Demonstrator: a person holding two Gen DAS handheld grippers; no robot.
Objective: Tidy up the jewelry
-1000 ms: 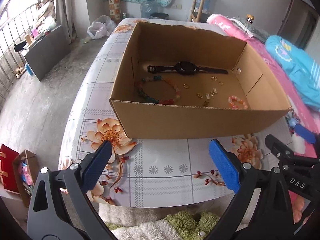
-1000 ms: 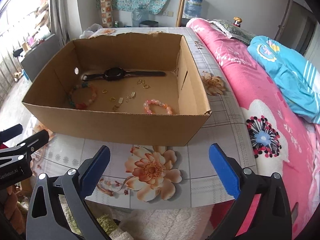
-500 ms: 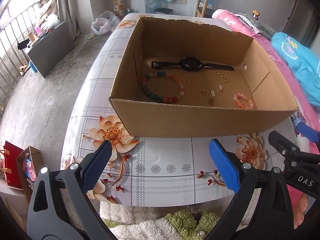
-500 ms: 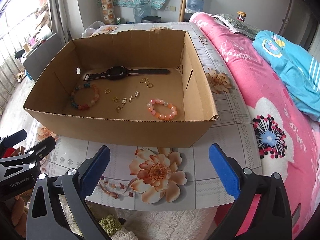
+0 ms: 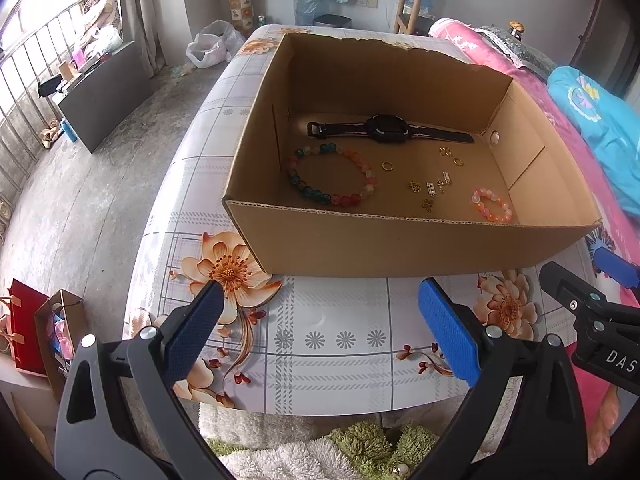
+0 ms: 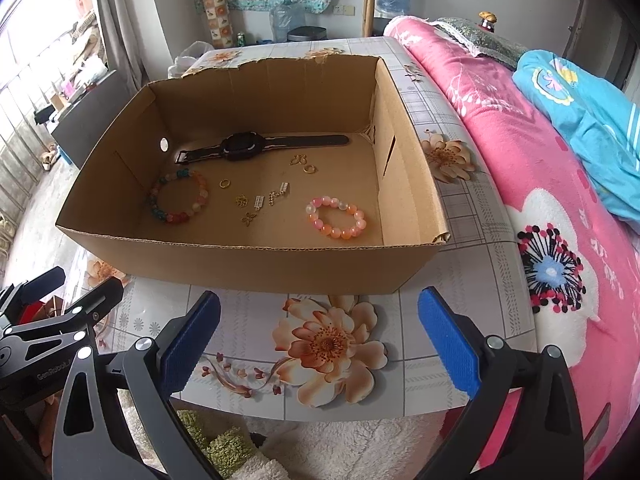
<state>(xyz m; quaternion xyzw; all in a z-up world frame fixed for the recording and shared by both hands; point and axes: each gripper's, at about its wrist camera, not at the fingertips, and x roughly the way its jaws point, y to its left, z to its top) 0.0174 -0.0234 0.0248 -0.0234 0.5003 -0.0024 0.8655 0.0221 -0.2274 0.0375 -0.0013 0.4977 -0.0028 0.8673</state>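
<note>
Bedroom clutter rings the scene: a pink bed (image 6: 520, 160) on my right, bare floor (image 5: 80, 184) on my left, and between them the bench (image 5: 340, 344) with its flowered cloth. On it sits an open box (image 5: 400, 244), and all the jewelry I can see lies on the box floor. A black watch (image 6: 244, 146) stretches flat along the far wall. A large multicolour bracelet (image 5: 332, 178) lies toward the left wall, a smaller pink bracelet (image 6: 336, 216) toward the right, and between them small gold pieces are scattered: a ring (image 6: 224, 184), a few charms (image 6: 260, 200) and a pair of hoops (image 6: 304, 164), all lying apart from one another.

My left gripper (image 5: 320, 332) and right gripper (image 6: 320, 332) both hover over the near edge of the bench, short of the box, with fingers (image 5: 448, 336) spread wide and nothing between them.

As I judge it, this fits two stages alike: pieces gathered into the box and waiting to be sorted, or pieces already laid out in it and the job about finished. I can't settle which. Should a piece need lifting, the gold bits would be the hard ones, small and flat on the cardboard, so the fingertips would have to come down over the near wall and close low and squarely
</note>
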